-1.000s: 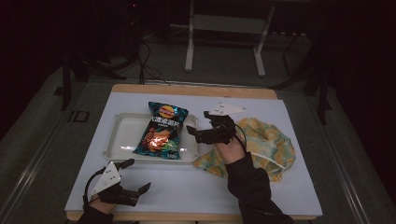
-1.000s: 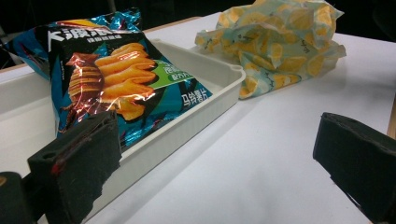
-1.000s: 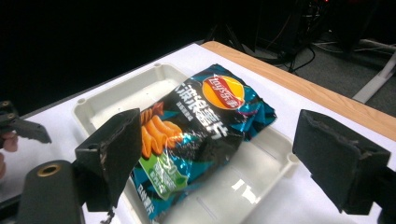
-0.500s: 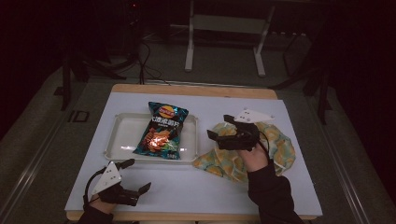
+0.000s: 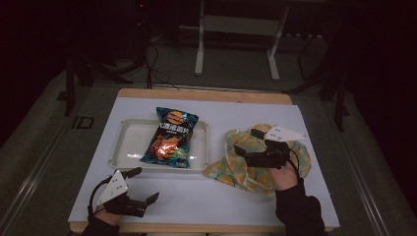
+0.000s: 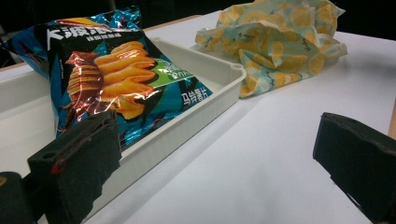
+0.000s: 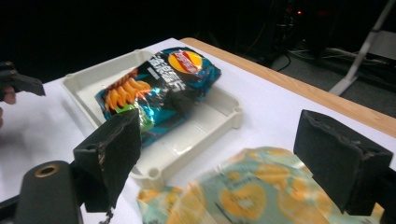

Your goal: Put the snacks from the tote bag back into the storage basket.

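Note:
A blue chip bag [image 5: 170, 137] [image 6: 116, 79] [image 7: 159, 88] lies in the white tray [image 5: 128, 145] [image 6: 205, 98] [image 7: 205, 126], its lower end over the front rim. A yellow-and-teal patterned cloth [image 5: 241, 169] [image 6: 275, 42] [image 7: 252, 196] lies crumpled to the tray's right. My right gripper [image 5: 249, 142] [image 7: 219, 163] hovers open above the cloth with nothing between its jaws. Near the table's front left edge my left gripper [image 5: 143, 184] [image 6: 219, 172] rests open and empty, pointing toward the tray.
The white table top [image 5: 216, 196] has a wooden far edge [image 5: 206, 94]. Beyond it on the dark floor are a metal stand [image 5: 236, 44] and cables [image 5: 152, 64].
My right gripper has drawn back from beside the chip bag, moving right until it hovers over the cloth. The left gripper has stayed put.

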### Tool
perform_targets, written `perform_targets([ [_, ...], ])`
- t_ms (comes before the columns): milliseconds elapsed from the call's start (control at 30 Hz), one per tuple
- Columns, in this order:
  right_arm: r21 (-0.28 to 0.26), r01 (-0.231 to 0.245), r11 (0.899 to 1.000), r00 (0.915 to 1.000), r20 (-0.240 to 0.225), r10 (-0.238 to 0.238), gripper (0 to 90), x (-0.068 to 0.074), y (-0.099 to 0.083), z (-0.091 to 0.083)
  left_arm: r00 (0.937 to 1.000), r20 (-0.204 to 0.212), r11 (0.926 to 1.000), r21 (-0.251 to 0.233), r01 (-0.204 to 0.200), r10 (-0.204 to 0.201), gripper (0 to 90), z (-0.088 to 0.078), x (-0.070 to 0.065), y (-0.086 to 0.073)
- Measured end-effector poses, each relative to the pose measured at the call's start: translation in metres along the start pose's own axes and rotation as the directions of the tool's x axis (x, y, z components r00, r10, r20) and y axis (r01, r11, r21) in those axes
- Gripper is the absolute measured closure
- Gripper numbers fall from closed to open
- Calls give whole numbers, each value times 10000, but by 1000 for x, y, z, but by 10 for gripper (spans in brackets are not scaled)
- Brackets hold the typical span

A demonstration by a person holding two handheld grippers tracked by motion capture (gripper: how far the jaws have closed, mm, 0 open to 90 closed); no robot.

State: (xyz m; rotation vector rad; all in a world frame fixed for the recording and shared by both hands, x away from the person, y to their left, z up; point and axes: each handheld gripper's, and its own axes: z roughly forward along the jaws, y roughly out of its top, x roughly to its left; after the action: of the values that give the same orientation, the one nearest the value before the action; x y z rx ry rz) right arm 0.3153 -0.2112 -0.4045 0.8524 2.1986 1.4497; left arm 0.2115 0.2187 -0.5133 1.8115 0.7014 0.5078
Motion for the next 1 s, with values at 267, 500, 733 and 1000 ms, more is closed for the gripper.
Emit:
perform_targets([
  [267, -95, -96, 9999, 9992, 396, 100, 148, -11, -16, -20, 10000, -4, 10000, 60, 2, -2, 13, 0, 0, 0],
  [500, -174, -128, 9998, 9965, 824, 142, 148, -20, -31, -40, 10000, 10, 10000, 74, -22, 22, 13, 0, 0, 0],
  [733, -184, -133, 9997, 9923, 1228, 154, 148, -28, -49, -56, 10000, 13, 10000, 97, 10, -11, 13, 1, 0, 0],
  [1000, -206, -233, 9995, 9830, 1819, 267, 148, -39, -67, -69, 10000, 9, 9999, 116, -2, 2, 13, 1, 0, 0],
])
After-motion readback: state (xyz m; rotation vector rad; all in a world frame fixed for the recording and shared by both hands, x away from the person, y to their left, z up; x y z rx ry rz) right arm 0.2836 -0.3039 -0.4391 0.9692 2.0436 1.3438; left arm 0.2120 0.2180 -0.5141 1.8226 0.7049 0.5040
